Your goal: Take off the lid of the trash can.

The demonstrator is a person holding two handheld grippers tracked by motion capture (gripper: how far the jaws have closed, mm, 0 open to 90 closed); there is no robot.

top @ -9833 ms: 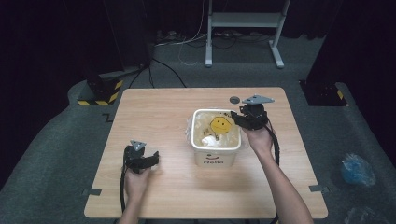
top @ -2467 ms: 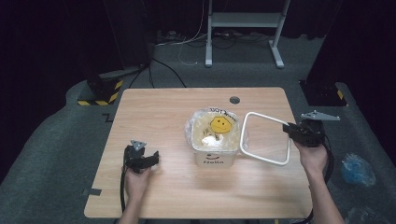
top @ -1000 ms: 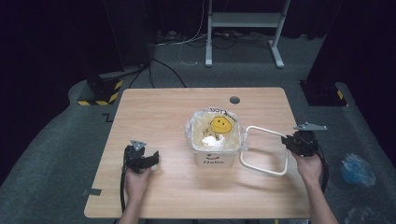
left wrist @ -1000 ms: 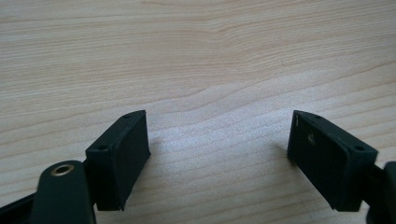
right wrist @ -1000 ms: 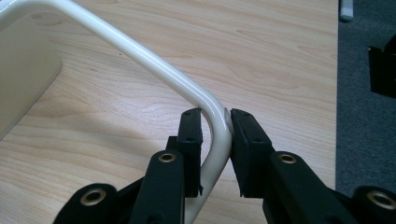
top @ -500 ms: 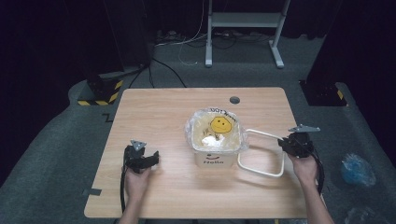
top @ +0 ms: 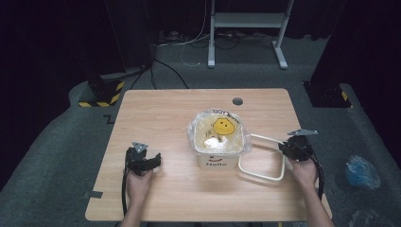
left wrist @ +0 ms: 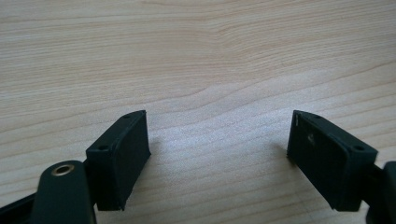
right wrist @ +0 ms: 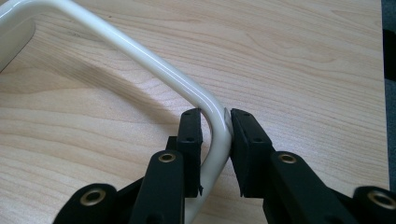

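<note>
1. Work in hand, as judged: setting the white ring-shaped lid frame [top: 261, 158] down on the table [top: 161, 109] to the right of the bin [top: 218, 142].

2. Right gripper [top: 294, 147]: jaws pinched onto the far right edge of the lid frame. The right gripper view shows the white rim [right wrist: 205, 112] running between the two pads at a rounded corner, both pads against it.

3. Left gripper [top: 142, 160]: jaws spread wide with bare tabletop between them in the left gripper view [left wrist: 219, 154]. It rests on the table, well apart from the bin and the lid frame.

4. Governing relation: the lid frame extends from the right gripper toward the bin, to the left in the high view. Its near-left corner lies just beside the bin's base; whether it touches cannot be told. Its long axis runs roughly from the far side of the table to the near side, slightly slanted. The gripped edge appears just above or on the tabletop; which one is not clear. The next move, in my judgement, calls for a short lowering and then a release.

5. Nearer hand: the right, already on the piece. The left is on the far side of the bin.

6. Count: one lid frame, one bin lined with a clear bag showing a yellow smiley face [top: 223, 126], two grippers, one table.
</note>
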